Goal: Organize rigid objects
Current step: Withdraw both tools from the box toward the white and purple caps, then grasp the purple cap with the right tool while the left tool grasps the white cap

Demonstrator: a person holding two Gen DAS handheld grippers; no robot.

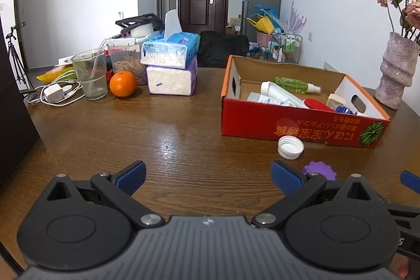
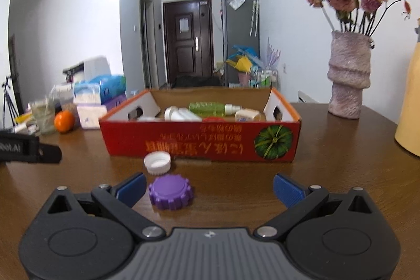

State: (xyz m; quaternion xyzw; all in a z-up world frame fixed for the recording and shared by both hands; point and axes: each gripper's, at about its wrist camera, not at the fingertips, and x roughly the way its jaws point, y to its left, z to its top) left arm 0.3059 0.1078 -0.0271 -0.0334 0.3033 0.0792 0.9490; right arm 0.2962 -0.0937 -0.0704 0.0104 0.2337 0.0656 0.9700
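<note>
Purple ridged cap (image 2: 170, 191) flat on the wooden bench (image 2: 341, 175), just inside the left finger of the right claw (image 2: 209, 189), jaws spread wide and gripping nothing. White cap (image 2: 157, 162) lying open side up just beyond, close against the front wall of the red cardboard box (image 2: 199, 143). Inside the box: green spray bottle (image 2: 210, 108), white tubes, a red item, a small cream case. Left claw (image 1: 208, 179) likewise spread apart and empty over bare wood, well left of both caps. Further back on the left: an orange (image 1: 122, 83), a glass (image 1: 90, 76), stacked tissue packs (image 1: 170, 64). On the right: a pink vase (image 1: 396, 70) of dried roses.
</note>
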